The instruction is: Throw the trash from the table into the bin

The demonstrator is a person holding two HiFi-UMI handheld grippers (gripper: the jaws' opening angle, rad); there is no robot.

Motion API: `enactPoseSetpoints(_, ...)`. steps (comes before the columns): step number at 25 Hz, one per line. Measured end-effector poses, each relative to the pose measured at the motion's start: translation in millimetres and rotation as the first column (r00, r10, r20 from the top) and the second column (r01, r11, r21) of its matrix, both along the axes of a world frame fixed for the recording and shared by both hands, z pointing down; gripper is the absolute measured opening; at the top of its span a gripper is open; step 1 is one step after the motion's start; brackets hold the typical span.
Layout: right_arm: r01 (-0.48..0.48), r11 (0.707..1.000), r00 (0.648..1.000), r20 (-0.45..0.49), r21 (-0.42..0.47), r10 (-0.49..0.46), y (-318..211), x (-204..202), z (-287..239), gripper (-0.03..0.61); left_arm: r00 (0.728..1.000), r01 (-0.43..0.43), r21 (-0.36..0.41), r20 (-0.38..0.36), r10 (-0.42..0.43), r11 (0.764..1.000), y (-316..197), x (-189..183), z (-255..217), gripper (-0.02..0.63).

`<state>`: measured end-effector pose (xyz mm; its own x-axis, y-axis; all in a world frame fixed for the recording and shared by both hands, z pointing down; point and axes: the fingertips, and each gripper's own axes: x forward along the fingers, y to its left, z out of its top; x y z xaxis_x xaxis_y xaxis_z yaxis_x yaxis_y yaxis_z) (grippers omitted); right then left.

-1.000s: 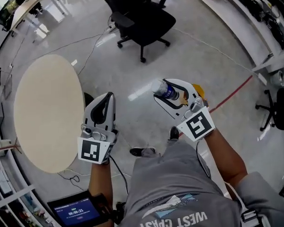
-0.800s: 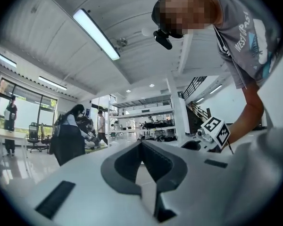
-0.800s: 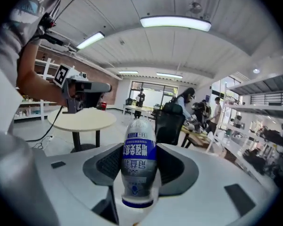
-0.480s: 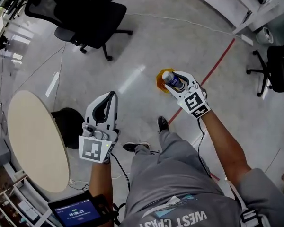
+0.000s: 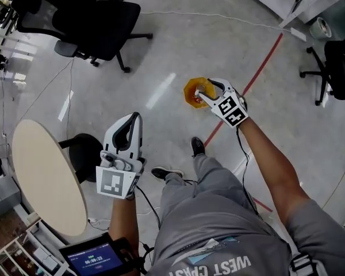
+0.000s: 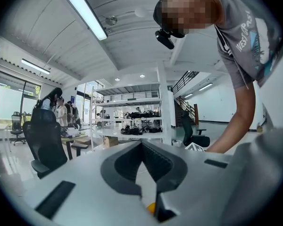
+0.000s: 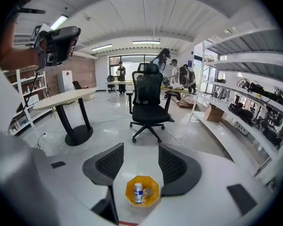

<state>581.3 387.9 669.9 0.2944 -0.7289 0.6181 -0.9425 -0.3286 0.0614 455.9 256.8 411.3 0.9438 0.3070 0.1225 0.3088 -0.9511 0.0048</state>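
- The bottle (image 7: 138, 193) lay inside the orange eight-sided bin (image 7: 153, 197), towards its left wall, with a small grey thing (image 7: 146, 192) touching it on the right.
- In the right gripper view the bottle's long axis ran up the picture, in line with the gap between the jaws. Whether it stood or leaned could not be told.
- The right gripper (image 7: 140, 149) hung directly above the bin (image 5: 188, 89) and pointed down into it. Its jaws stood spread, with nothing between the pads. The bottle showed only through the gap, well below them.
- The right arm was stretched forward and down from the shoulder, with the marker cube turned up towards the head view.
- The bin stood on the floor (image 5: 161, 56) just beside a red line (image 5: 264, 68), ahead of the person's feet.
- The left gripper (image 5: 134, 115) was held close to the body, roughly level, its jaws pressed together on nothing.
- The round table (image 5: 40, 177) lay to the person's left and well apart from the bin. The part of its top in view showed no trash.
- By judgement this item was delivered. Any further pick would mean turning back to the table, and the left gripper was the nearer one for that.
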Motion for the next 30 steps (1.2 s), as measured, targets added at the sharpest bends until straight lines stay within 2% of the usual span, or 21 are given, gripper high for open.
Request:
enactPoseSetpoints(2,-0.018,1.000,1.000,0.003,0.015,0.018,1,6,-2,0.219,1.000,0.002,-0.003,0.001,-0.002,1.000,1,2,1,0.043)
enactPoseSetpoints(6,-0.060,0.993,0.998,0.033,0.104,0.057,-1,11,-10,0.218,1.000,0.009,0.004,-0.004,-0.009,1.000,-3,3,15,0.043)
enactPoseSetpoints(9,-0.127,0.973,0.991,0.073,0.193,0.115,0,5,-57,0.213,0.999,-0.006,0.002,-0.044,0.006,1.000,-6,-8,-9,0.043)
enactPoseSetpoints(10,-0.147,0.964,0.988,0.076,0.220,0.133,1,4,-75,0.173,0.999,-0.003,-0.002,-0.048,0.002,1.000,-7,-11,-17,0.043)
enactPoseSetpoints(11,-0.156,0.958,0.987,0.069,0.242,0.143,1,3,-89,0.161,0.999,0.003,-0.007,-0.050,-0.003,1.000,-8,-12,-21,0.043)
enactPoseSetpoints(18,-0.105,0.933,0.991,-0.040,0.344,0.126,-23,-19,-153,0.155,0.997,0.034,0.025,-0.064,-0.032,0.999,-27,-33,-13,0.043)
enactPoseSetpoints(20,-0.085,0.932,0.990,-0.076,0.353,0.119,-31,-29,-168,0.112,0.996,0.038,0.012,-0.083,-0.037,0.999,-33,-41,-13,0.043)
enactPoseSetpoints(24,-0.054,0.929,0.982,-0.147,0.366,0.115,-39,-43,-191,0.106,0.989,0.018,0.013,-0.145,-0.016,1.000,-39,-57,-14,0.043)
enactPoseSetpoints(27,-0.044,0.926,0.973,-0.195,0.374,0.125,-43,-56,-214,0.106,0.990,0.041,0.041,-0.138,-0.035,0.998,-52,-71,-18,0.043)
enactPoseSetpoints(30,-0.038,0.926,0.963,-0.235,0.377,0.135,-53,-78,-256,0.106,0.989,0.058,0.056,-0.142,-0.050,0.997,-72,-92,-44,0.043)
